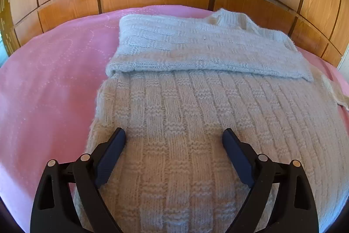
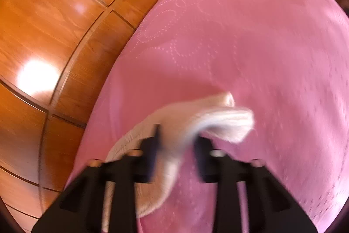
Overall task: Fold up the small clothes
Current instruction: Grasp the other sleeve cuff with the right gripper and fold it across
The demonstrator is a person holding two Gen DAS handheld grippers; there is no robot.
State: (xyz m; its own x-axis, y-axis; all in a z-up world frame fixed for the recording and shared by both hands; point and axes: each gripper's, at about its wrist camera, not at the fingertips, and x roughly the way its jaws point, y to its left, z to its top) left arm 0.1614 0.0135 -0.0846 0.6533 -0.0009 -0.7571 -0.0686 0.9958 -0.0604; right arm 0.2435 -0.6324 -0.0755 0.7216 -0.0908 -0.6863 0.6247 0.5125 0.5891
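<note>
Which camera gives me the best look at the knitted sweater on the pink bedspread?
The left wrist view. There the sweater fills the frame in sharp focus, with one part folded over the body and the collar at the far edge. The right wrist view shows only a blurred strip of it between that gripper's fingers.

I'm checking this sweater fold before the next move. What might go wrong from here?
1. The right gripper holds only a thin edge of the sleeve; in that blurred view it may slip free.
2. The left gripper stands open over the sweater, pinning nothing, so a pull could drag the folded part askew.
</note>
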